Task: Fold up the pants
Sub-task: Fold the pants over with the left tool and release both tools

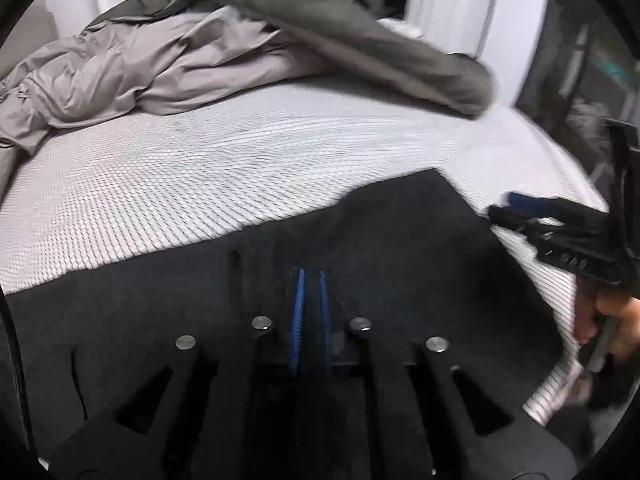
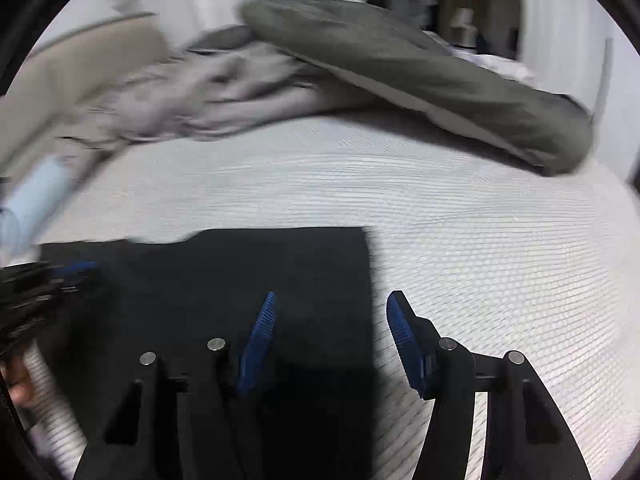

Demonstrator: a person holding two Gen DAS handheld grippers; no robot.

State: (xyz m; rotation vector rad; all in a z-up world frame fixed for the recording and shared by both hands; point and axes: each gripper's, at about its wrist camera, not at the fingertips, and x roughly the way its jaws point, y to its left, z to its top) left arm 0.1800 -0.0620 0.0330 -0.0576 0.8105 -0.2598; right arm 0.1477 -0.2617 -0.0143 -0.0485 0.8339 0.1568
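Black pants (image 1: pixel 380 232) lie flat on a white textured mattress (image 1: pixel 200 168), folded into a block with a square far corner. My left gripper (image 1: pixel 312 280) is over the pants, its blue pads nearly together with nothing clearly between them. My right gripper (image 2: pixel 332 304) is open, straddling the right edge of the pants (image 2: pixel 248 264), one blue pad over the cloth and one over the mattress (image 2: pixel 480 240). The right gripper also shows in the left wrist view (image 1: pixel 520 208), and the left gripper shows in the right wrist view (image 2: pixel 80 270).
A crumpled grey-beige duvet (image 1: pixel 132 68) and a dark grey pillow (image 1: pixel 340 36) lie at the far side of the bed. White curtains hang behind. The mattress edge curves off at the right, with dark furniture beyond.
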